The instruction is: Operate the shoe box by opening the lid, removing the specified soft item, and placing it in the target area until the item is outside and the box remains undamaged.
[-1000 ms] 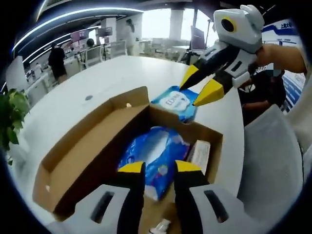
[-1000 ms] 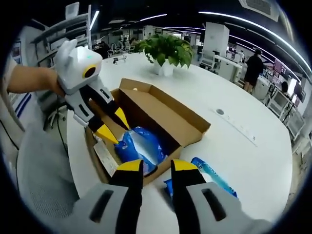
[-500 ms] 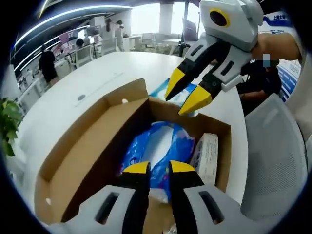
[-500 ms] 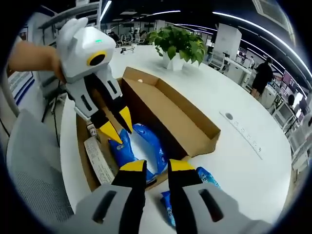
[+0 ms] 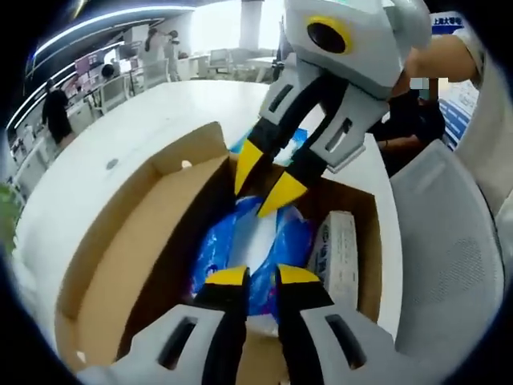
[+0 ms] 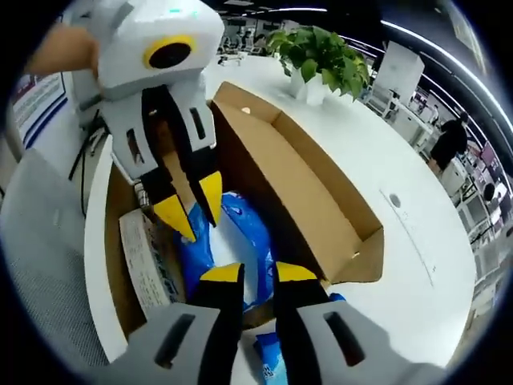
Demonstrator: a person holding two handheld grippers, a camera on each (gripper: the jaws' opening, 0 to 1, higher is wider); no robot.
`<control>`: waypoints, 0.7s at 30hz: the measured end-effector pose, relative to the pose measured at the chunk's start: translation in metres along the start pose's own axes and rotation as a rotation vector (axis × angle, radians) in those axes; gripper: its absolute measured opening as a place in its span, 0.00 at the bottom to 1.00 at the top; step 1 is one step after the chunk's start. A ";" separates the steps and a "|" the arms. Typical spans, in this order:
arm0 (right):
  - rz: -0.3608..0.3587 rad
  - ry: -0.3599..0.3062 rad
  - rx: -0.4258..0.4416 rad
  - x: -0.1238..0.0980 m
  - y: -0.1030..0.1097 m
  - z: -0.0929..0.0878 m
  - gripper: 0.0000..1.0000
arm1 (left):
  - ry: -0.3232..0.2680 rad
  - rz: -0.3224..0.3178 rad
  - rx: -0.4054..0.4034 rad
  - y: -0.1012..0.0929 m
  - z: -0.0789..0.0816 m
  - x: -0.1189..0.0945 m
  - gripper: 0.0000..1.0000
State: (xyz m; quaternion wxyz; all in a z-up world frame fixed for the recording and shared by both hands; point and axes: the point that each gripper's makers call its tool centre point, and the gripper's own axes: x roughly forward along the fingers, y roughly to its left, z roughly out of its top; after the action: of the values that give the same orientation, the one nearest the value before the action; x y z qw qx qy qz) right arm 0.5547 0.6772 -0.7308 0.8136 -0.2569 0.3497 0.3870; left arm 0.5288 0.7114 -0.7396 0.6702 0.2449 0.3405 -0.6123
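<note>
Left gripper view: left tongs narrowly parted over blue soft pack inside open shoe box; white carton beside pack; right tongs parted above it.

Right gripper view: potted plant seen on tabletop; second blue pack outside box; right tongs narrowly parted. Lettering unreadable.

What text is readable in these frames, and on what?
No text reads clearly.
Blue soft pack in the shoe box: print blurred.
White carton beside it: lettering too small.
Blue and white sign in the background: characters too small.
Poster behind the chair: unreadable.
</note>
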 end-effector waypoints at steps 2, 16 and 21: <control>0.007 0.008 -0.004 0.003 0.000 0.000 0.11 | 0.011 -0.014 0.006 0.000 -0.002 0.002 0.11; -0.011 0.020 -0.028 0.013 -0.004 -0.001 0.00 | 0.069 -0.043 0.010 0.006 -0.018 0.002 0.00; -0.015 0.011 -0.013 0.011 -0.004 0.000 0.00 | 0.075 -0.054 0.005 0.001 -0.021 0.000 0.00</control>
State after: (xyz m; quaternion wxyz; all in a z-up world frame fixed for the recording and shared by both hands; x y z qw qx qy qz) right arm 0.5630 0.6801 -0.7382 0.8128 -0.2672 0.3497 0.3818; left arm 0.5269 0.7276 -0.7534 0.6395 0.2603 0.3703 -0.6214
